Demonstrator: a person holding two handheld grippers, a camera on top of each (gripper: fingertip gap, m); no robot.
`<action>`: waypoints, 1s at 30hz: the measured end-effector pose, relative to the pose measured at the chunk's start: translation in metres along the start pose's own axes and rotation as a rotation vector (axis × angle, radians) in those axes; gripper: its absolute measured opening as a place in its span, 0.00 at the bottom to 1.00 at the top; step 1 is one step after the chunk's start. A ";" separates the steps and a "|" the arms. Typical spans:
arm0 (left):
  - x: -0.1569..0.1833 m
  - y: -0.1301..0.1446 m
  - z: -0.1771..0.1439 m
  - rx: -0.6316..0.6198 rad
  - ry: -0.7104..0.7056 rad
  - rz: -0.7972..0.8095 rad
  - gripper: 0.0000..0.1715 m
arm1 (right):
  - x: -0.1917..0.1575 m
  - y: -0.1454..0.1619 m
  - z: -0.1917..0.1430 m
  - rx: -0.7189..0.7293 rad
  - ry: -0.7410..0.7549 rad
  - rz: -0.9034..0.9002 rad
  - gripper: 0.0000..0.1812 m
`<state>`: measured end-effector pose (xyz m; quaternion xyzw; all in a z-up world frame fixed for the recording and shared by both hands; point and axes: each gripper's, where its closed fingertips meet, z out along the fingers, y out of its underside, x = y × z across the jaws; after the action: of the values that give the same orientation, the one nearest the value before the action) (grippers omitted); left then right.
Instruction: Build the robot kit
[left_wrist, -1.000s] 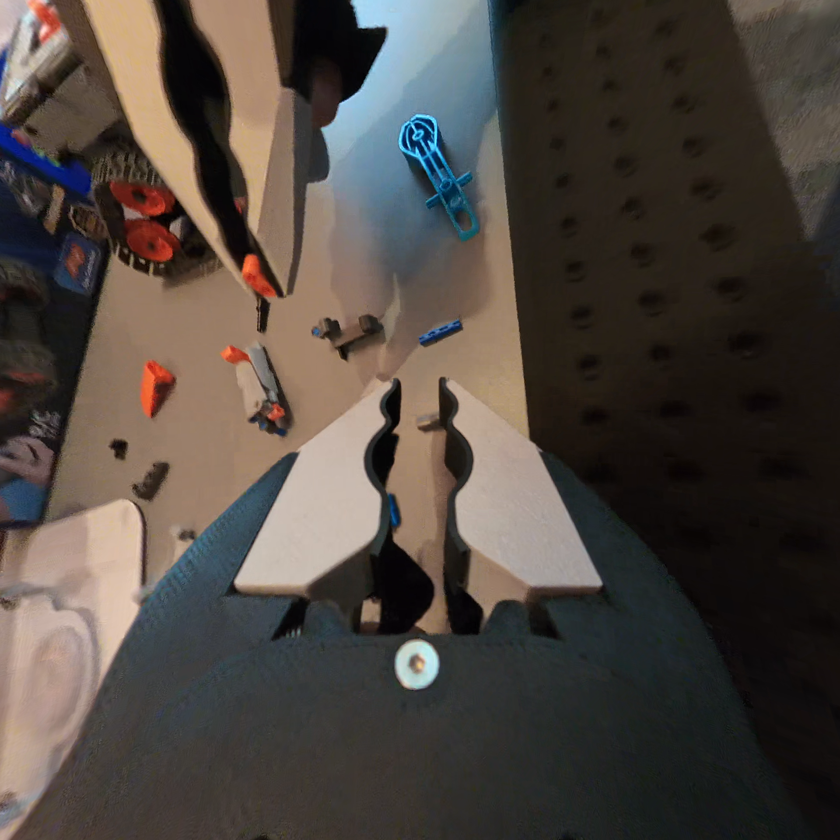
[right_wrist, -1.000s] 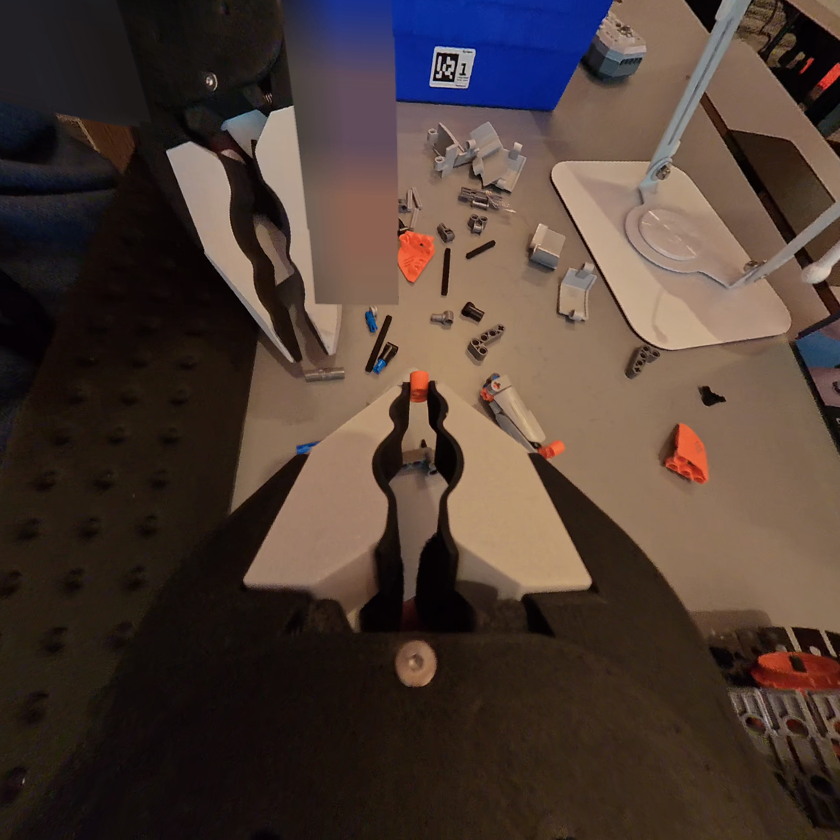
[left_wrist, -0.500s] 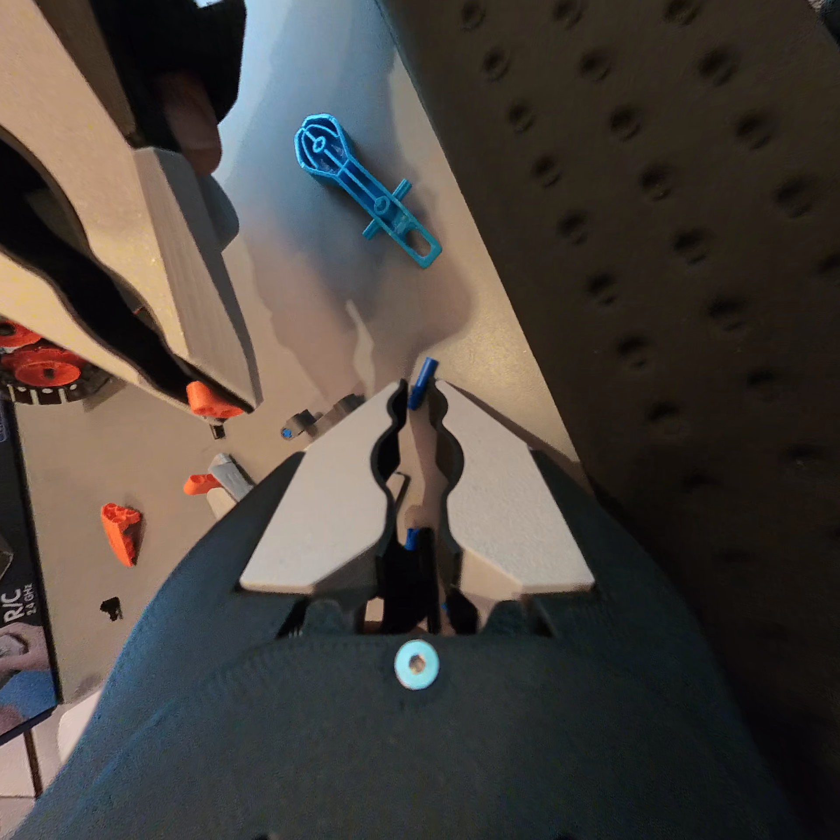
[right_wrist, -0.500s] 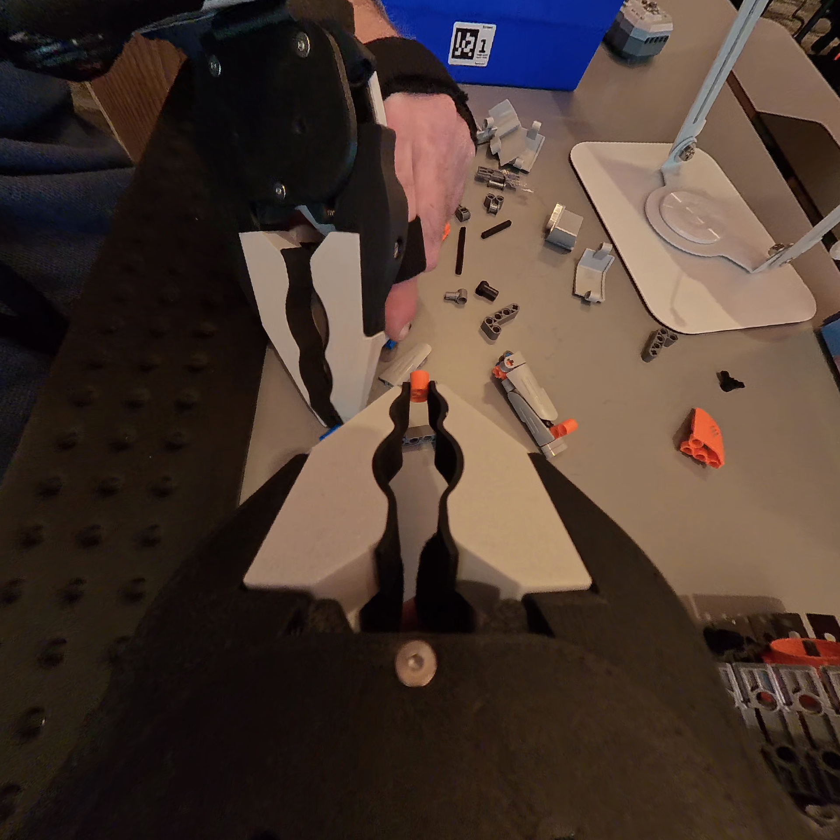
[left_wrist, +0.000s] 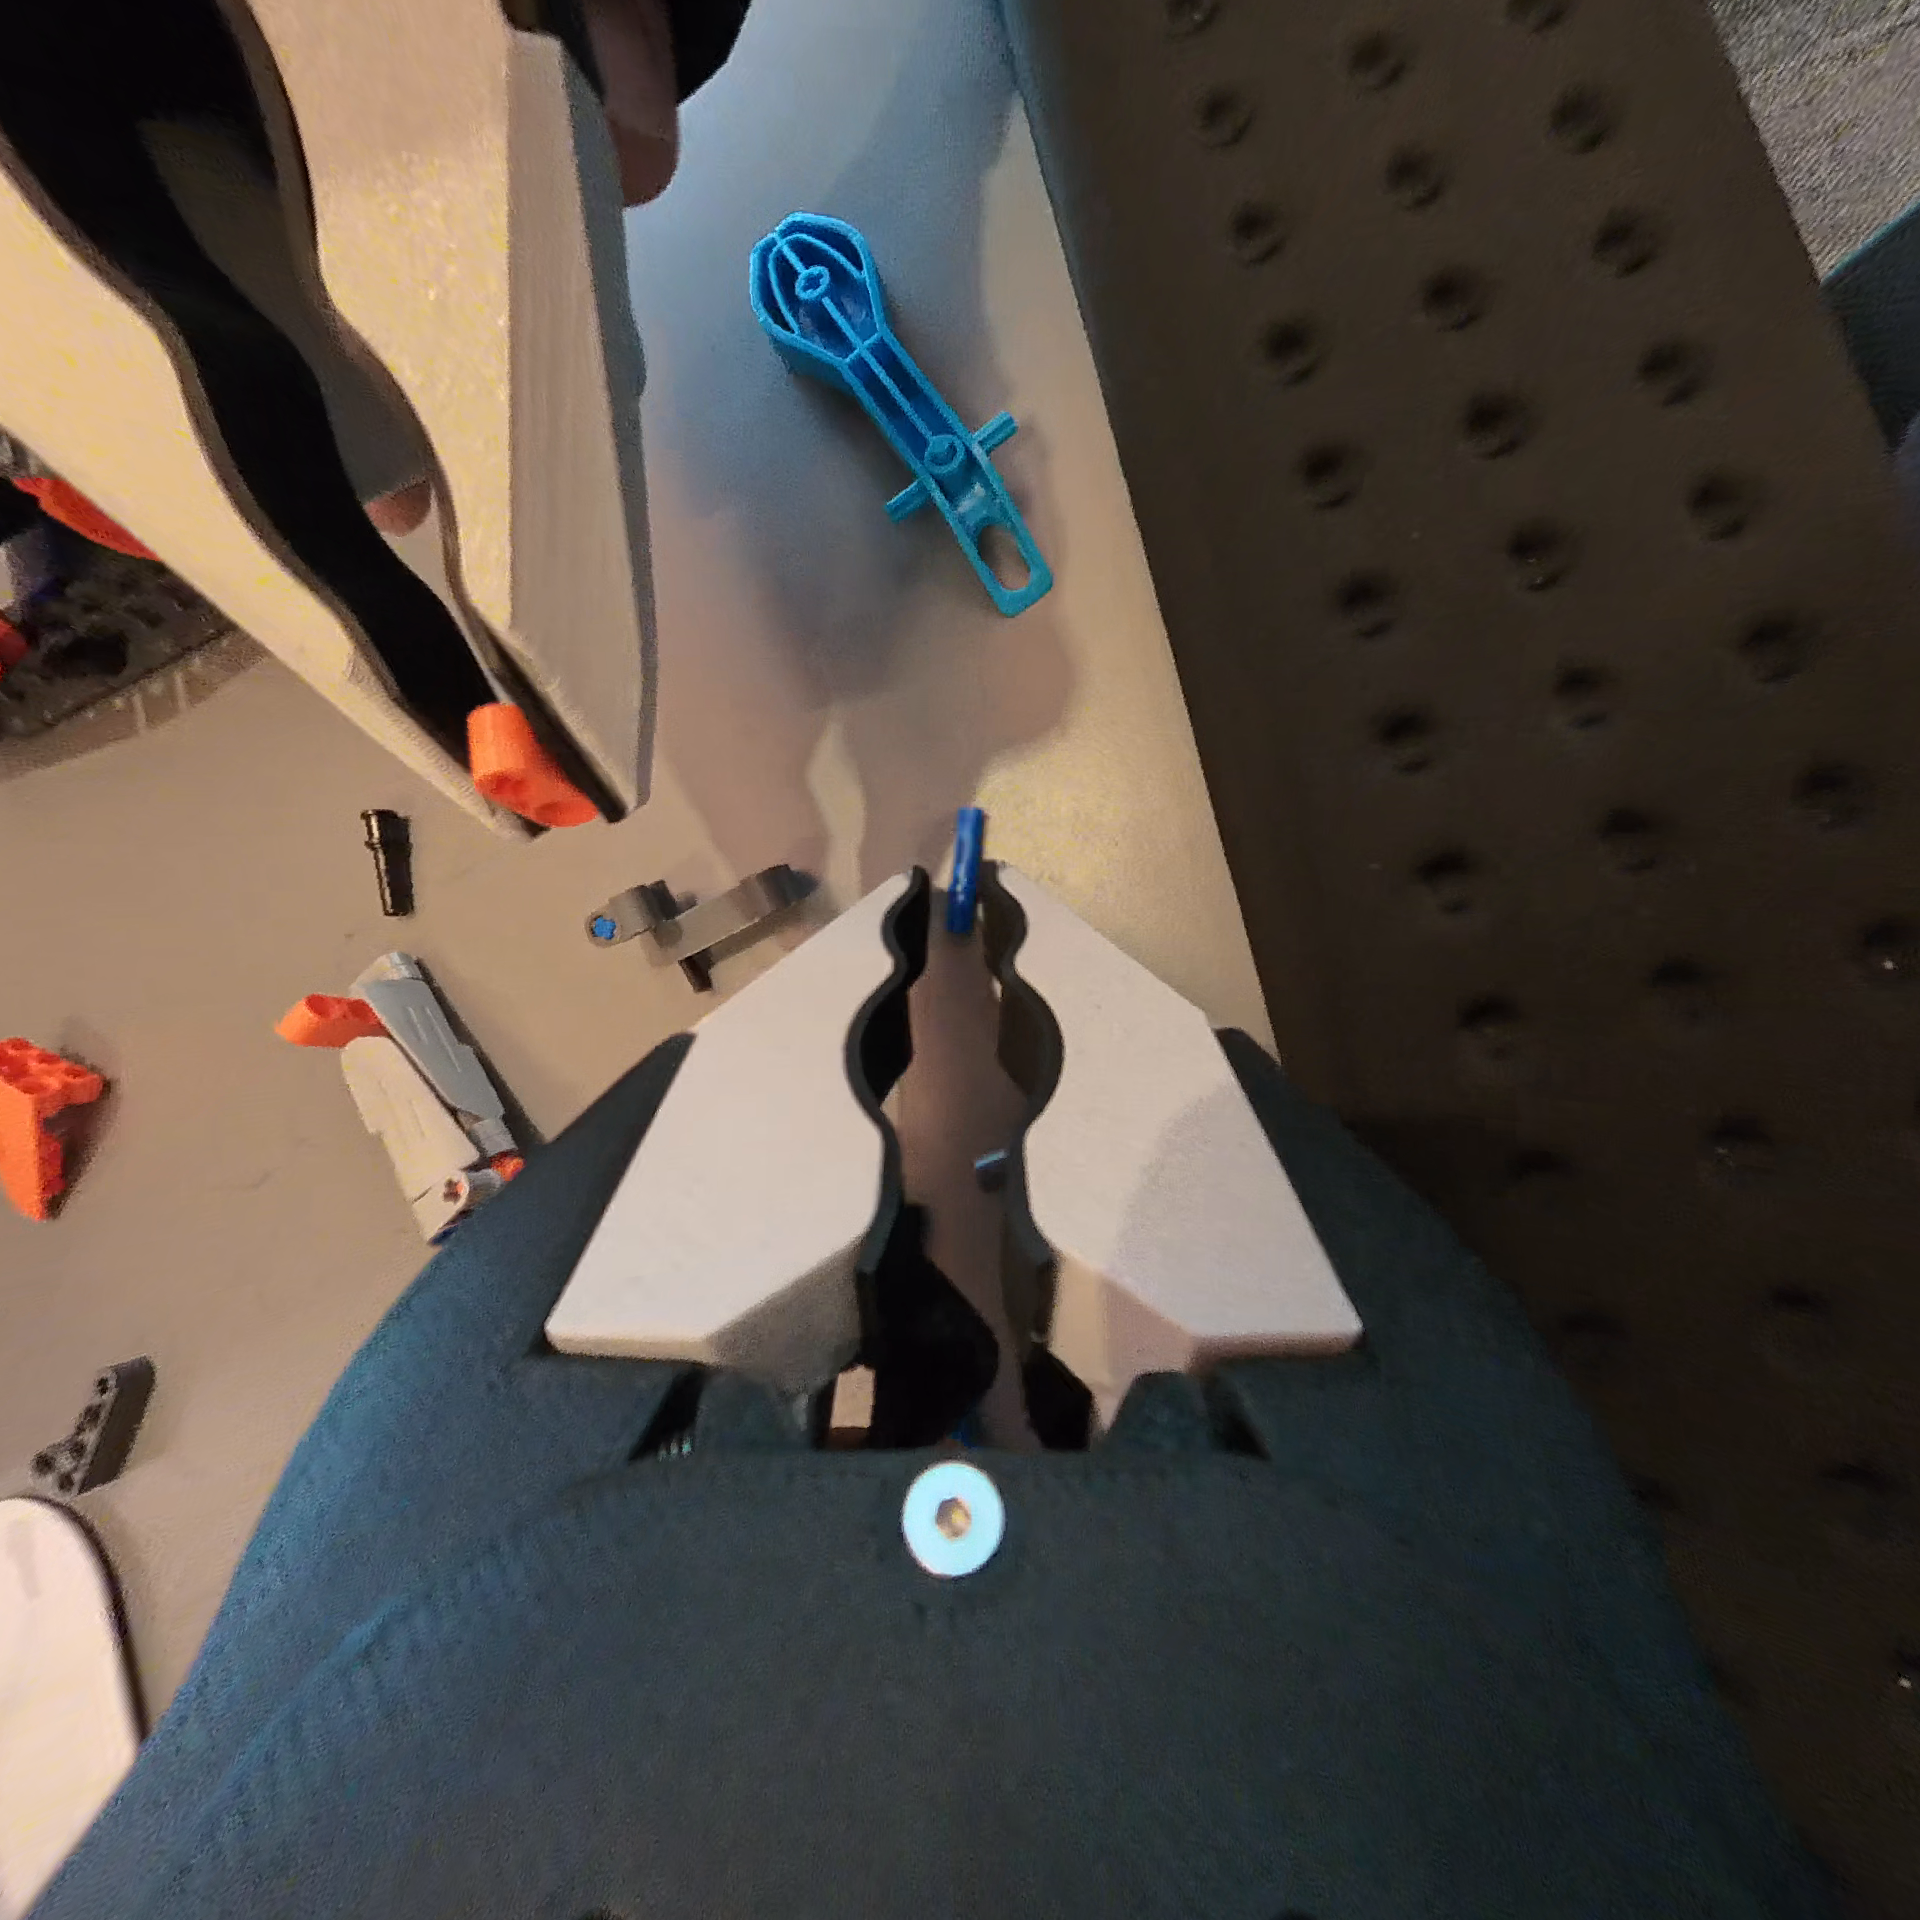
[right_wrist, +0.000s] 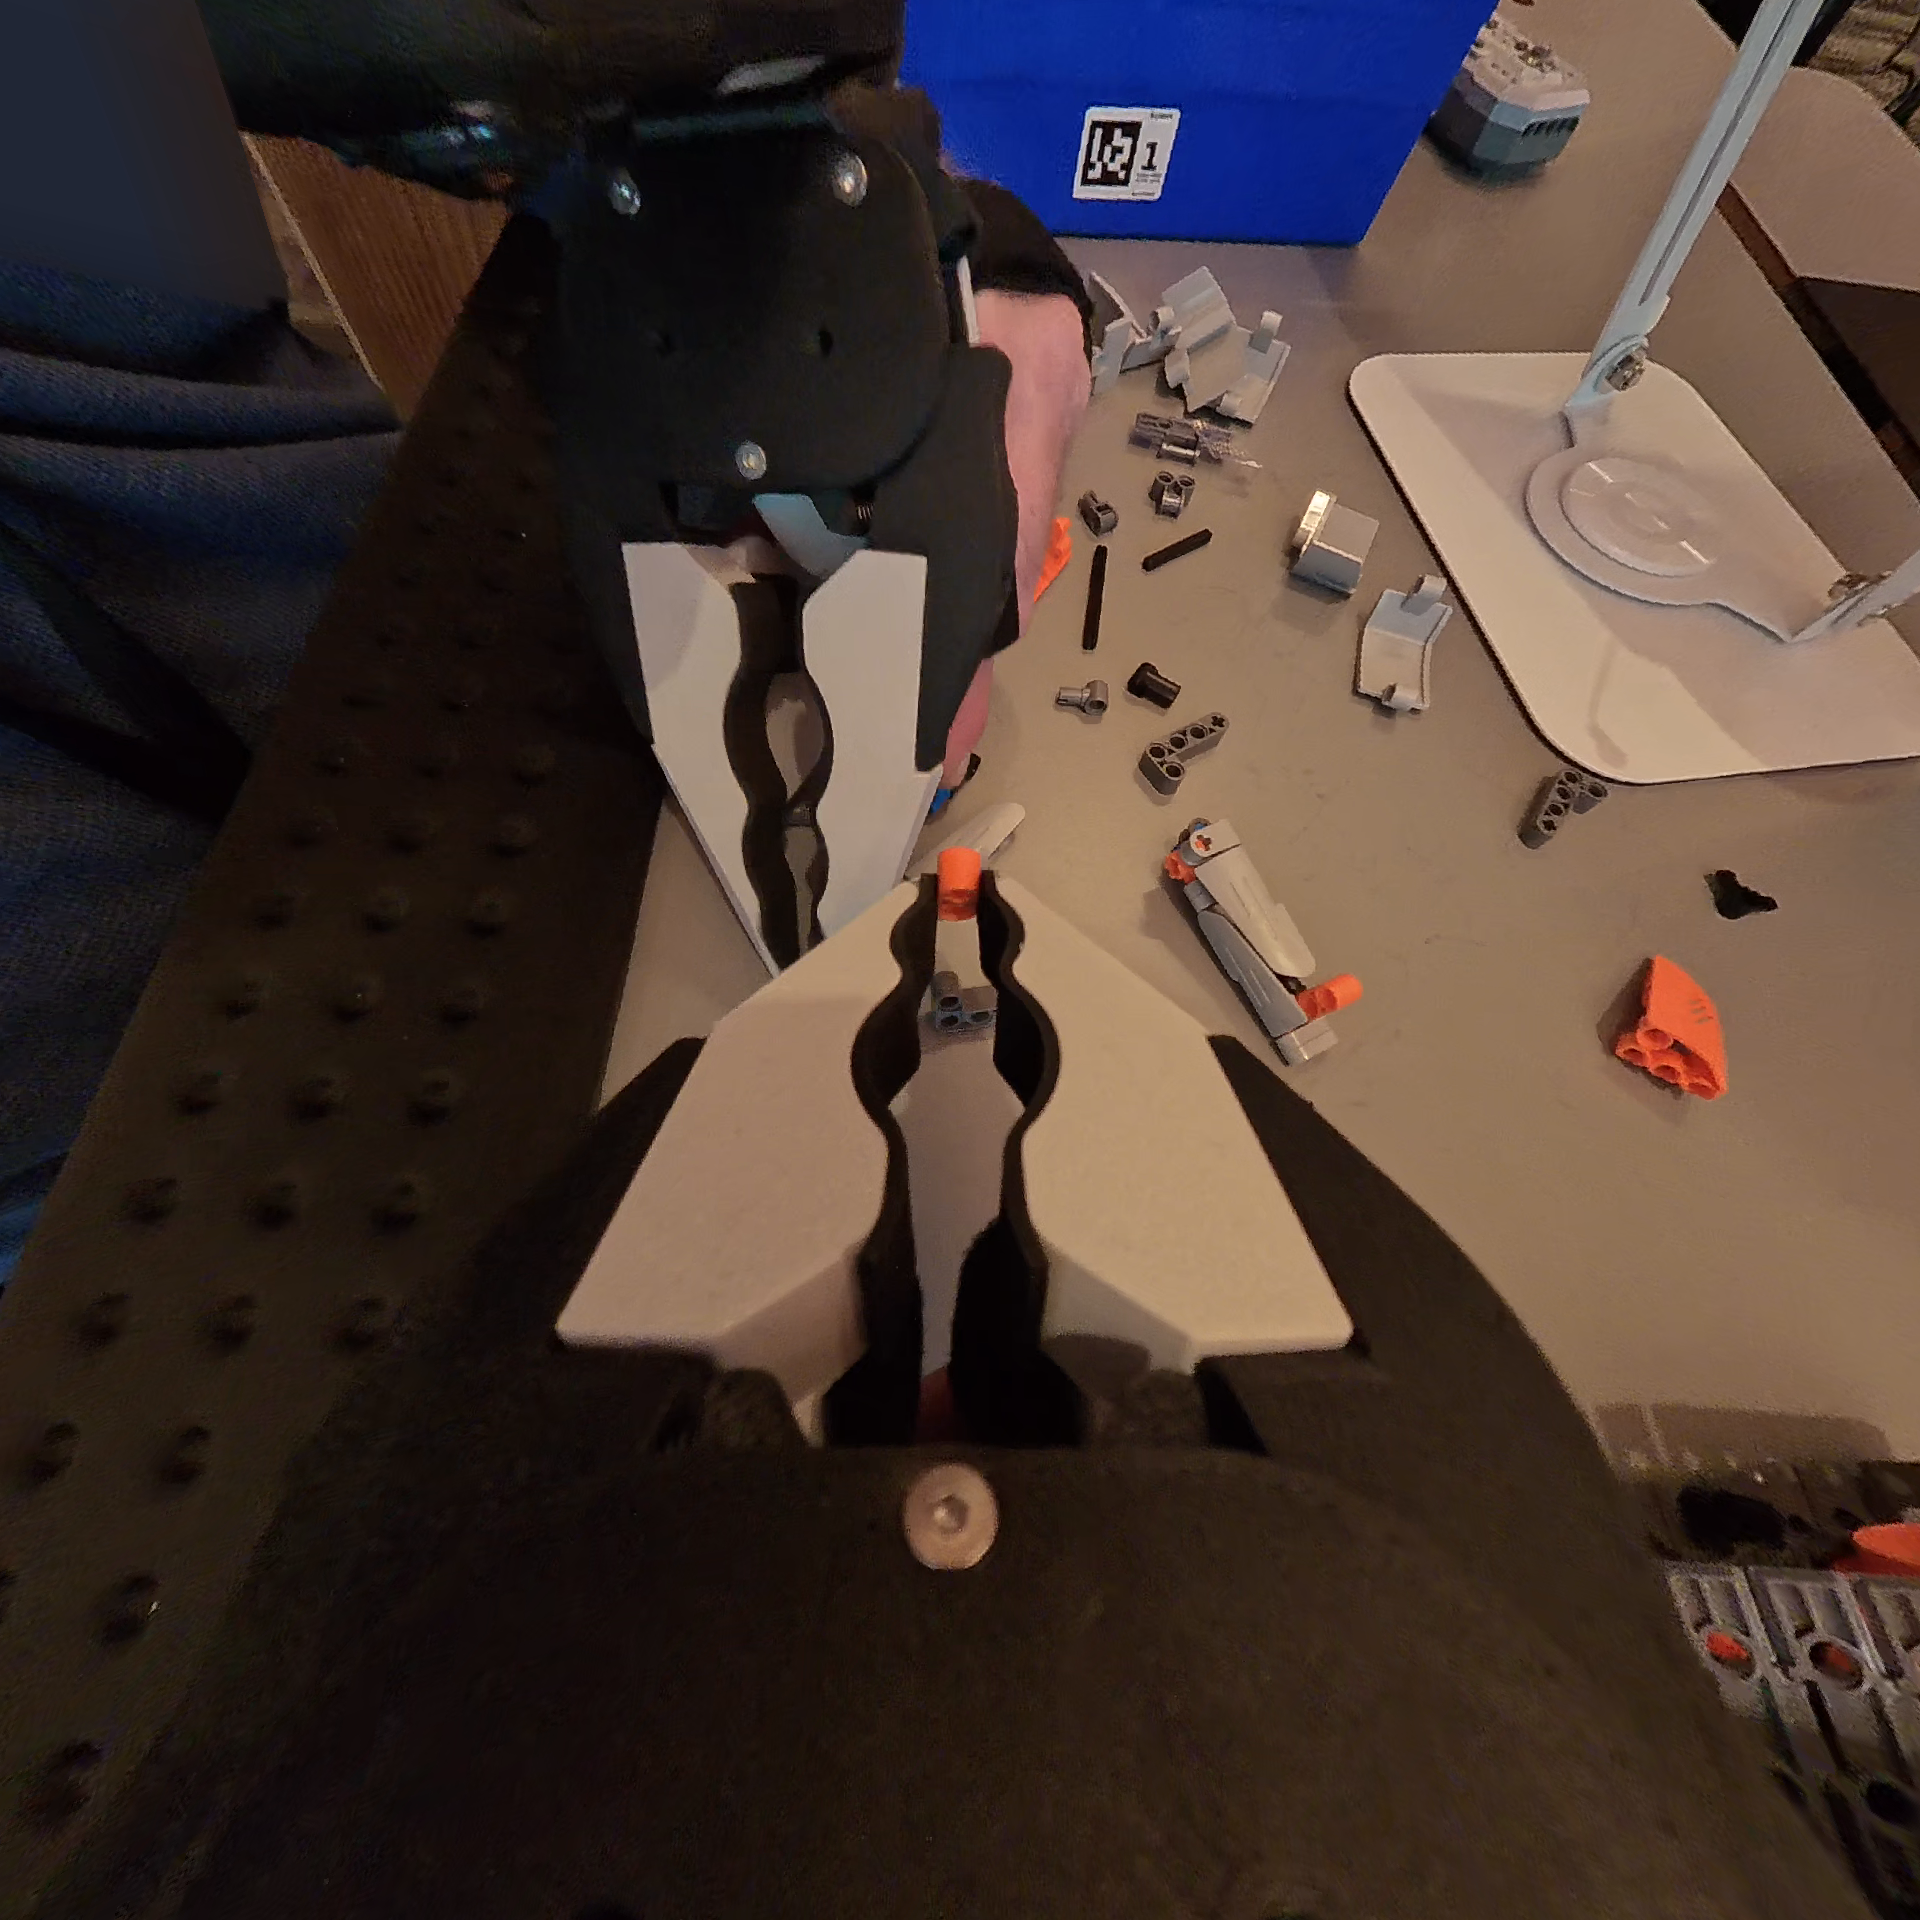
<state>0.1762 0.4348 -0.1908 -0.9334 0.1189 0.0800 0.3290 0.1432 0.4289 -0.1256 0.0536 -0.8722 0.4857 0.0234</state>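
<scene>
Two grippers, each loaded: left gripper (left_wrist: 951, 883) nips blue pin (left_wrist: 964, 868) at centre frame, right gripper (right_wrist: 958, 891) clamps orange connector (right_wrist: 957, 881); shallow tip-holds risk slippage.

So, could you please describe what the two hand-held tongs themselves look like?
Both look alike. The left tongs and right tongs each have a dark, rough-textured body with a silver screw in the middle. From it run two pale, wedge-shaped fingers whose inner edges are wavy and lined in black. The person holding them wears a dark sleeve.
</scene>
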 end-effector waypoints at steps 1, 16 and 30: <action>0.001 -0.001 0.001 0.008 0.010 -0.011 0.02 | 0.000 0.000 0.000 0.006 -0.003 0.001 0.03; -0.037 -0.011 -0.049 0.142 -0.379 -0.045 0.02 | -0.003 -0.003 -0.008 0.040 0.008 -0.032 0.03; -0.039 -0.012 -0.049 0.103 -0.475 0.028 0.02 | -0.003 0.003 0.010 -0.059 0.078 -0.107 0.03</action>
<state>0.1456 0.4194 -0.1367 -0.8686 0.0549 0.2955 0.3939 0.1458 0.4223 -0.1337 0.0806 -0.8804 0.4596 0.0848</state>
